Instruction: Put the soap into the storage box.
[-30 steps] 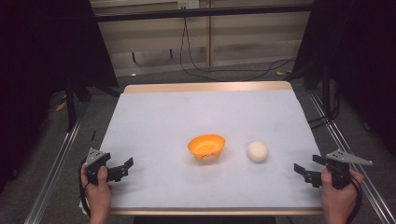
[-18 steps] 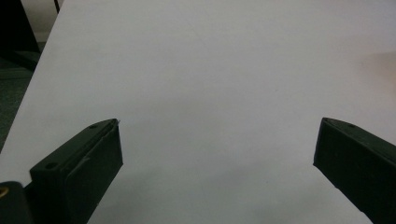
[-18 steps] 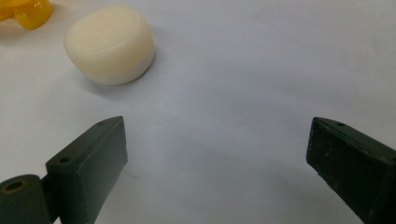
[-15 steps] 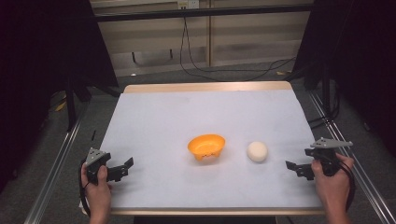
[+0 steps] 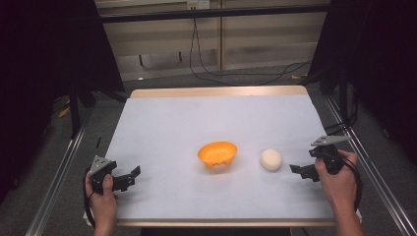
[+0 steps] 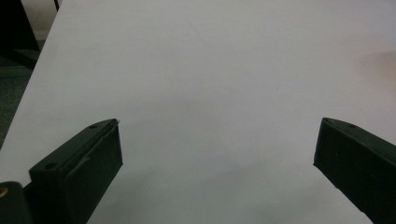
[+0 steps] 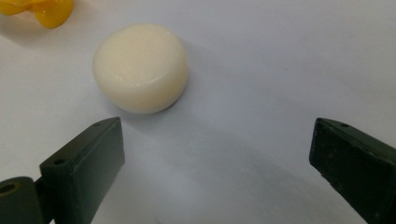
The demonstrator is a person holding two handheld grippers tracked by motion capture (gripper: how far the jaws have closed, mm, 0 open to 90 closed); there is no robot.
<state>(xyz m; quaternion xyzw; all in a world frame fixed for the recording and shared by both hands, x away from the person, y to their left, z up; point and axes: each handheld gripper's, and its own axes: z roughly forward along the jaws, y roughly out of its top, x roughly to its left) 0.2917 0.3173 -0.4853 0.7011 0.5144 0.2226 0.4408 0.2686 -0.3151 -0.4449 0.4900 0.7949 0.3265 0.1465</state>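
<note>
Puck (image 5: pixel 271 160), cream, lies on the white counter (image 5: pixel 162 128) right of the orange bowl (image 5: pixel 217 153), with the left tongs (image 5: pixel 134 177) open and empty at the counter's left and the right tongs (image 5: pixel 298 171), jaws just opened wide, empty beside the puck.

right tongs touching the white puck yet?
Apart. The right gripper view shows bare table between the open right tongs and the puck, which lies ahead of the jaw tips.
</note>
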